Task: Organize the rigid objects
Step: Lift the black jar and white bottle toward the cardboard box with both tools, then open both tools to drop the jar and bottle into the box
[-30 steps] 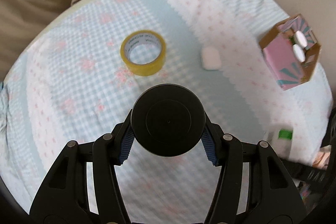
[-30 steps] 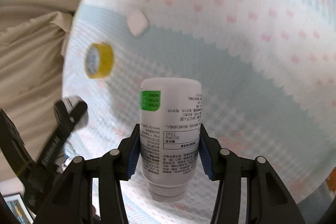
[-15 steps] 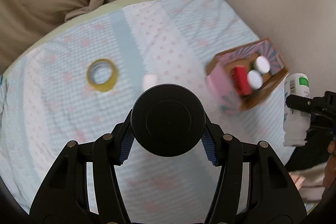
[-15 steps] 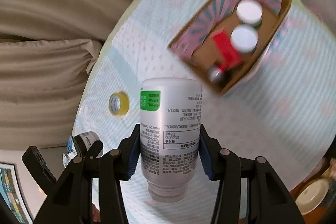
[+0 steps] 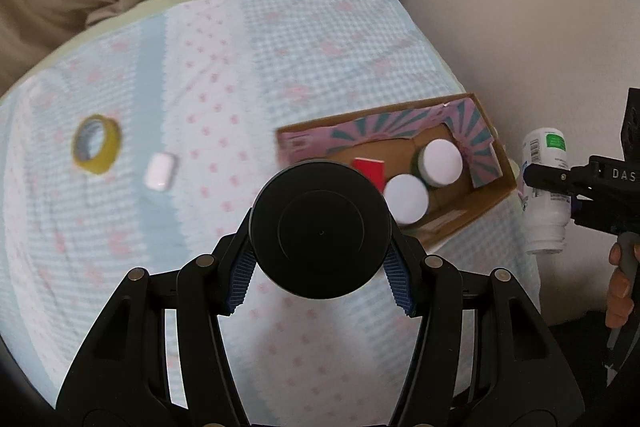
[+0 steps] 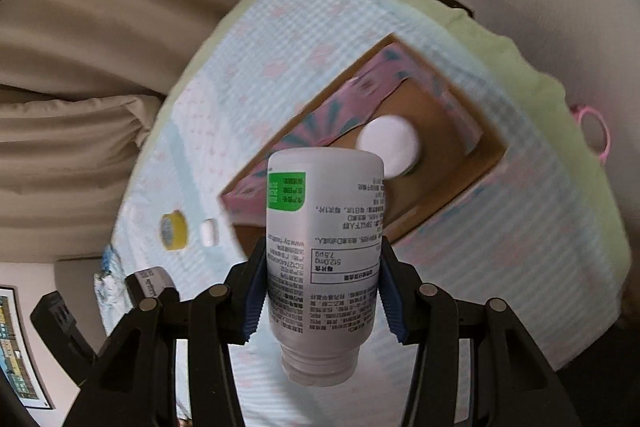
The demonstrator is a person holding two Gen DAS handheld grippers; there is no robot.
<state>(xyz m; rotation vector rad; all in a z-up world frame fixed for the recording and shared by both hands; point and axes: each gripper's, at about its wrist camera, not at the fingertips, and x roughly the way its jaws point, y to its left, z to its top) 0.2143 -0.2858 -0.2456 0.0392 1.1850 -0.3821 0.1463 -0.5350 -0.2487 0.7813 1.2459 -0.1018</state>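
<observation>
My left gripper is shut on a black round lid-topped container, held above the bed in front of a pink-and-teal cardboard box. The box holds two white-capped jars and a red item. My right gripper is shut on a white pill bottle with a green label, held upside down above the box; it also shows in the left wrist view, right of the box.
A yellow tape roll and a small white case lie on the blue checked bedspread to the left. Beige curtains and a pillow stand behind; a wall is at the right. A pink ring hangs past the bed edge.
Both grippers have swung towards the box with their loads. The box now sits just beyond the black container, and the pill bottle has come over the box.
</observation>
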